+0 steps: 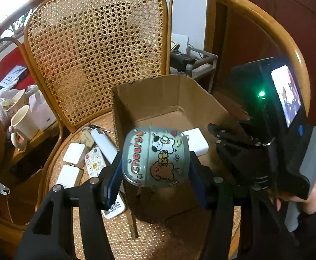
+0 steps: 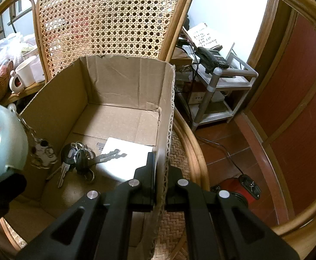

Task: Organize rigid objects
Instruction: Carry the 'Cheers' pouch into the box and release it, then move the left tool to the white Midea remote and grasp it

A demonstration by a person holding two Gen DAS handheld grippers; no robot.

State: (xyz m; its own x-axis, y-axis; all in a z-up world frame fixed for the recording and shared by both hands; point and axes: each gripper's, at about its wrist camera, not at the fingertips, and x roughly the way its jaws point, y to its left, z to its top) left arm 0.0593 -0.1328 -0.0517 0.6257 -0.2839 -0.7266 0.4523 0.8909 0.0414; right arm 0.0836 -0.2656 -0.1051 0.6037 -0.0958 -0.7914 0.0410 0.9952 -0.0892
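Cardboard box (image 2: 123, 82) wall clamped in right jaws; left jaws grip sticker case (image 1: 155, 156) over box; keys (image 2: 77, 158) inside.

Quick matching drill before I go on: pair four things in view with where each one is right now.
Things:
1. pale green cartoon-printed round tin
2. bunch of black-headed keys
3. white remote control with coloured buttons
4. brown cardboard box's side wall

Places:
A. on the woven chair seat, outside the box
B. clamped by the right gripper
C. held between the left gripper's fingers
D. lying on the box floor

Pairs: 1-C, 2-D, 3-A, 4-B
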